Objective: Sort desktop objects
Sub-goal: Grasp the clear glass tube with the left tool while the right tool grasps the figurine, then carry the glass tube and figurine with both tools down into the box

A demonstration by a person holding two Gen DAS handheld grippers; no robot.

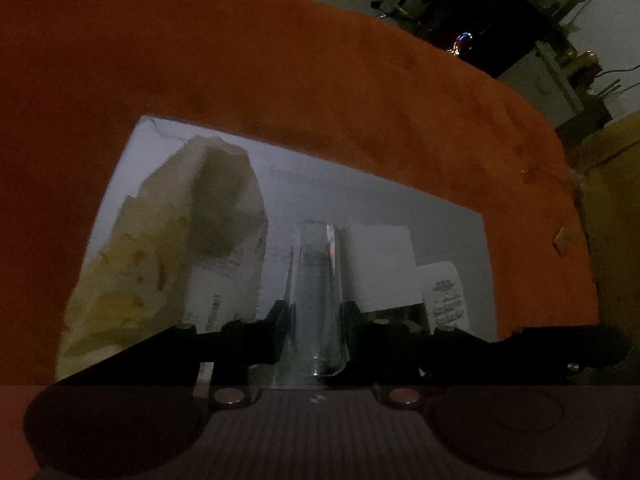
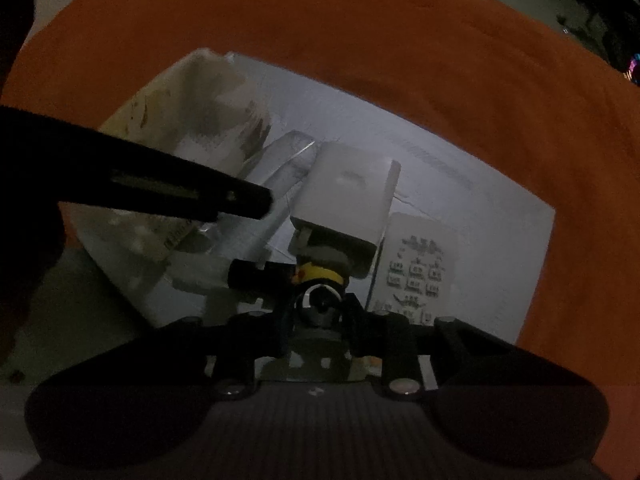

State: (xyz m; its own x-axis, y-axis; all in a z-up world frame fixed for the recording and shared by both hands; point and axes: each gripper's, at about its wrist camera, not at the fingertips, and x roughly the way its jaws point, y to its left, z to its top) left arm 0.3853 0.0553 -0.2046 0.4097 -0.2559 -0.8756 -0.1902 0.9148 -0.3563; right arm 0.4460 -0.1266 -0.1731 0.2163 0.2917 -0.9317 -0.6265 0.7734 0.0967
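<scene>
On the orange cloth (image 1: 280,80), each claw grips one item: left (image 1: 316,316) a clear tube (image 1: 318,280), right (image 2: 320,308) a yellow-banded object (image 2: 318,276)

Right gripper (image 2: 318,310) fingers clamped on yellow-banded bottle cap (image 2: 320,280), white tray (image 2: 500,232), orange cloth (image 2: 360,20)

The print on the white label (image 2: 416,272) is staying too blurred to read. The black fingers are covering the lower part of the clear tube (image 1: 318,300), and the frame edge is cutting off the orange cloth (image 1: 240,80).

Both grippers (image 1: 316,320) (image 2: 320,308) clamped, angled downward
</scene>
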